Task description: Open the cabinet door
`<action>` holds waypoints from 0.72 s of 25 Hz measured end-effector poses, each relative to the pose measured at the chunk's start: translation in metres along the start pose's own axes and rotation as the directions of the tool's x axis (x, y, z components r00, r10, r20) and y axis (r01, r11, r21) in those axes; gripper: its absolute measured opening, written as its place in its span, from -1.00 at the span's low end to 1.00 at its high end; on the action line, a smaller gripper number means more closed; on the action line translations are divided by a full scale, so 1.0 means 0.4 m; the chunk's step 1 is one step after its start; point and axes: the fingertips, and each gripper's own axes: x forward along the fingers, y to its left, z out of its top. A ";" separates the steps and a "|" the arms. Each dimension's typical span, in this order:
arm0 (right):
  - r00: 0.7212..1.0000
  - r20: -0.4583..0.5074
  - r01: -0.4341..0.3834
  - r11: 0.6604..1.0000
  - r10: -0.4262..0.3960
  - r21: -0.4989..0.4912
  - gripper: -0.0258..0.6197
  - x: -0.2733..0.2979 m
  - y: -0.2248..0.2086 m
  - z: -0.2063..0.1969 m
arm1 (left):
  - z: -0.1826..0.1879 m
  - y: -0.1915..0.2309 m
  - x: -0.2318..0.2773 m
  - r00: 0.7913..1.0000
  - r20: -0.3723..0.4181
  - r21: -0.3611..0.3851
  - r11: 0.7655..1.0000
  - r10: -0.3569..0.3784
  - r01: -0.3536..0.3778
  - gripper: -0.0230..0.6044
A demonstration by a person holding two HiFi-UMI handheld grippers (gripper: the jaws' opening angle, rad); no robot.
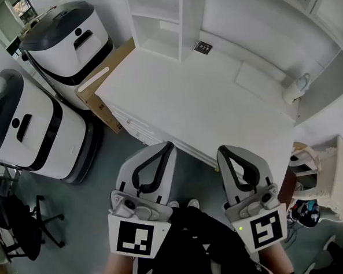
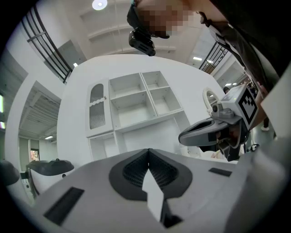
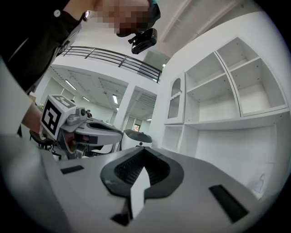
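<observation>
Cabinet door (image 2: 97, 109) closed; left gripper (image 1: 166, 146) and right gripper (image 1: 224, 151) hover side by side short of it — jaws pressed together, holding nothing, apparently lining up an approach.

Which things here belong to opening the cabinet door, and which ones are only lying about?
For the job: cabinet door, left gripper, right gripper (both shut, empty).
Lying about: cardboard box, white machines, office chair, white jug.
</observation>
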 end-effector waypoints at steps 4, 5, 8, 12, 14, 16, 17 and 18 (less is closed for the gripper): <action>1.000 -0.010 -0.008 1.000 0.008 -0.002 -0.92 0.006 0.008 -0.005 | -0.006 0.008 -0.004 1.000 -0.002 -0.010 1.000 0.004 -0.004 -0.93; 1.000 -0.011 -0.008 1.000 0.008 -0.001 -0.92 0.005 0.008 -0.006 | -0.005 0.007 -0.003 1.000 0.000 -0.012 1.000 0.004 -0.004 -0.93; 1.000 -0.011 -0.002 1.000 0.002 0.005 -0.92 0.001 0.007 -0.006 | -0.004 0.001 -0.003 1.000 0.004 -0.015 1.000 -0.004 0.004 -0.93; 1.000 -0.016 -0.003 1.000 0.003 0.000 -0.91 0.008 0.019 -0.006 | -0.008 0.003 -0.012 1.000 0.004 -0.016 1.000 -0.013 0.013 -0.93; 1.000 -0.021 -0.004 1.000 0.004 -0.001 -0.92 0.009 0.024 -0.006 | -0.009 0.005 -0.015 1.000 0.006 -0.016 1.000 -0.014 0.014 -0.93; 1.000 -0.025 -0.004 1.000 0.004 -0.003 -0.92 0.010 0.028 -0.006 | -0.010 0.007 -0.017 1.000 0.007 -0.015 1.000 -0.014 0.014 -0.93; 1.000 -0.029 -0.003 1.000 0.003 -0.003 -0.92 0.011 0.029 -0.006 | -0.011 0.009 -0.019 1.000 0.008 -0.016 1.000 -0.014 0.014 -0.93; 0.999 -0.032 -0.002 1.000 0.002 -0.004 -0.92 0.012 0.032 -0.006 | -0.012 0.012 -0.022 1.000 0.007 -0.017 1.000 -0.014 0.014 -0.93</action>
